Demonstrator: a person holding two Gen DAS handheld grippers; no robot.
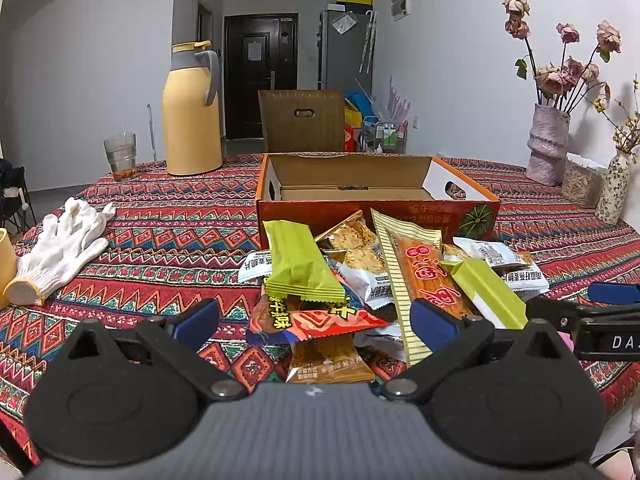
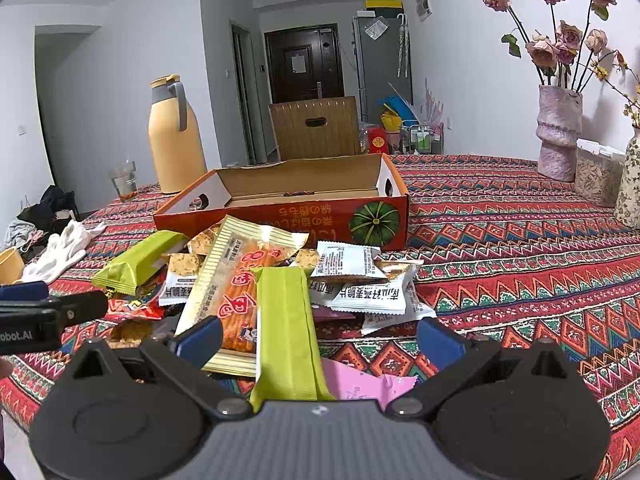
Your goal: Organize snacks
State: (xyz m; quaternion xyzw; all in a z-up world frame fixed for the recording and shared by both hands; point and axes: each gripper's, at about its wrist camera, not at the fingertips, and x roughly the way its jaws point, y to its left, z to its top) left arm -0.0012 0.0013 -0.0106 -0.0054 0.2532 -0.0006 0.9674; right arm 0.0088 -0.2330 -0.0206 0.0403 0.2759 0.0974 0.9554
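Right gripper (image 2: 318, 338) spread wide over snack pile (image 2: 280, 276) on table (image 2: 520, 240); green packet (image 2: 286, 328) lies between fingers (image 2: 438, 338). Empty orange box (image 2: 280, 208) just behind pile. Left gripper (image 2: 52, 312) at left edge.

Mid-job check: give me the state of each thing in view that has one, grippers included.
left gripper: open, holding nothing
right gripper: open, holding nothing
orange box: open, empty inside
snack pile: loose on the tablecloth, outside the box
yellow thermos: upright, lid shut
glass: upright
white glove: lying flat
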